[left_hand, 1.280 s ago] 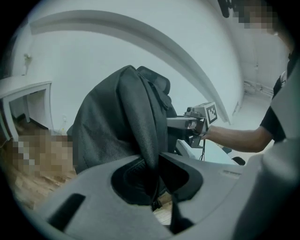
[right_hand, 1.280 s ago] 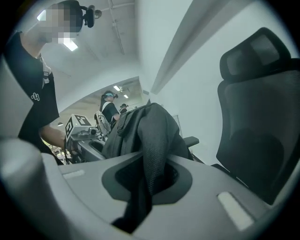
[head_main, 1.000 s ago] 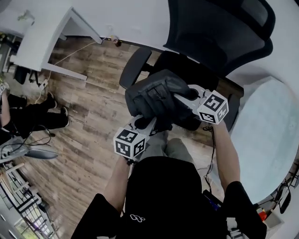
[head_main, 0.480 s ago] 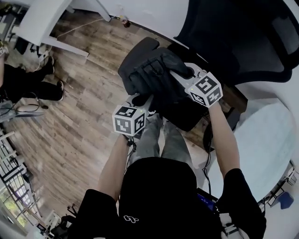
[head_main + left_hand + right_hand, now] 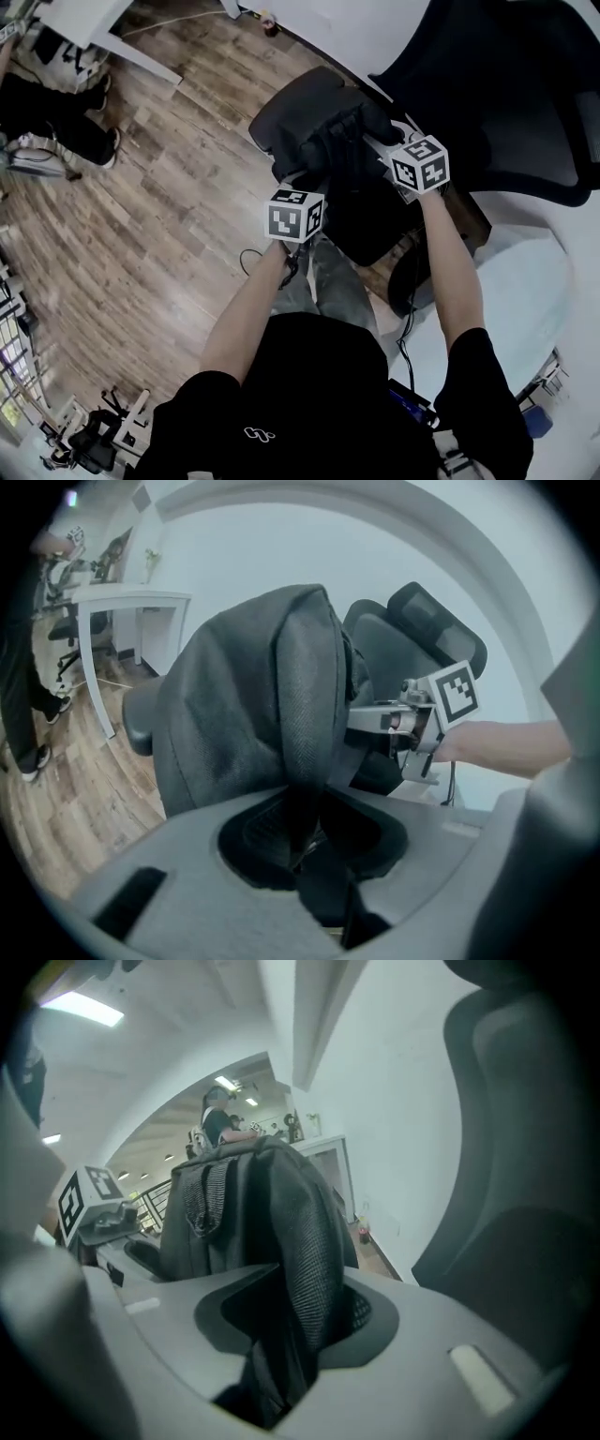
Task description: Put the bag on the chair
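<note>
A dark grey bag (image 5: 314, 127) lies on the front of the black office chair's seat (image 5: 375, 225), below the backrest (image 5: 506, 84). My left gripper (image 5: 300, 176) reaches it from the near side; its jaws are opening, and a fold of the bag (image 5: 281, 696) still runs pinched down between them (image 5: 305, 827). On the bag's right, my right gripper (image 5: 377, 139) is opening too. The bag's mesh strap (image 5: 309, 1241) hangs loosely through its gap (image 5: 281, 1335). Each gripper shows in the other's view: the right (image 5: 412, 719), the left (image 5: 89, 1208).
A white desk (image 5: 84, 14) stands at the far left. Beside it are a person's black-clad legs (image 5: 56, 112). A round pale table (image 5: 525, 300) is close on the right. A thin cable (image 5: 246, 262) lies on the wood floor.
Both grippers have carried the bag forward and set it down on the chair seat. The bag has sunk flatter, and the right jaws have widened round the strap.
</note>
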### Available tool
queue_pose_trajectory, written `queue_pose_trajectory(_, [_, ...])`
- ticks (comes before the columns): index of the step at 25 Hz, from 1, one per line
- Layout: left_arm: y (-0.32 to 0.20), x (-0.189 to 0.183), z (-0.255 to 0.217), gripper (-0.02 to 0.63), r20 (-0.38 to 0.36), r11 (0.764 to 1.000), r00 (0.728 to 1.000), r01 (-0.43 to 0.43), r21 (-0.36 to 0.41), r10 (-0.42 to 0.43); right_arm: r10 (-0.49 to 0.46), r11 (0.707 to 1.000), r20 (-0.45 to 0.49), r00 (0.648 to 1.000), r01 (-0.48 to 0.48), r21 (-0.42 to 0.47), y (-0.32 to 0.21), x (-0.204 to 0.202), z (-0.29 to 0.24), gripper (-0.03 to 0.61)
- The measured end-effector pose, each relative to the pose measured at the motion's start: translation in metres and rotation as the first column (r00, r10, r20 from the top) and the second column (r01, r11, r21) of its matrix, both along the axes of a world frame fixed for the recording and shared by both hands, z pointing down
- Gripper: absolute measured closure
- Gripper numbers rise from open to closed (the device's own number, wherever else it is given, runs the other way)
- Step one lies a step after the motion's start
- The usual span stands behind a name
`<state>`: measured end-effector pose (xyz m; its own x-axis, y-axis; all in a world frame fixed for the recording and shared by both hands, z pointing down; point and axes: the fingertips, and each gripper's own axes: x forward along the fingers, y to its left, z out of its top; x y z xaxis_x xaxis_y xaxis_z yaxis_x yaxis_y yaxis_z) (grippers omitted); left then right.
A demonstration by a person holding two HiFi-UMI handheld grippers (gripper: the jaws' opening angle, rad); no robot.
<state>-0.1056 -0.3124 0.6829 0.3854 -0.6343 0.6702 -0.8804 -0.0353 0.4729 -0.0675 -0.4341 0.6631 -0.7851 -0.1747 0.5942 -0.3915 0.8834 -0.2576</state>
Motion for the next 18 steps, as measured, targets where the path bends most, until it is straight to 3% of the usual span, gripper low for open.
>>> queue_pose_trajectory(3, [0.001, 0.004, 0.004, 0.500, 0.000, 0.999, 1.000, -0.020, -0.049, 0.020, 0.098, 0.993, -0.045, 0.994, -0.100, -0.056, -0.005, 0.016, 0.011, 0.411])
queue_pose_trajectory(8, [0.019, 0.005, -0.005, 0.425, 0.003, 0.997, 0.999, -0.041, -0.072, 0.041, 0.149, 0.986, -0.105, 0.983, -0.156, -0.061, -0.004, 0.044, 0.014, 0.365])
queue_pose_trajectory(9, [0.025, 0.005, -0.009, 0.422, 0.001, 0.997, 0.999, -0.034, -0.066, 0.034, 0.164, 0.983, -0.118, 0.979, -0.173, -0.068, -0.002, 0.052, 0.015, 0.329])
queue_pose_trajectory(14, [0.035, -0.002, -0.044, 0.453, -0.001, 0.997, 0.997, 0.081, 0.006, -0.081, 0.233, 0.961, -0.066, 0.970, -0.240, -0.134, 0.006, 0.085, 0.003, 0.291])
queue_pose_trajectory(18, [0.028, -0.001, -0.093, 0.523, -0.048, 0.976, 0.983, 0.183, 0.119, -0.178, 0.276, 0.955, -0.009, 0.961, -0.275, -0.113, 0.013, 0.103, -0.030, 0.284])
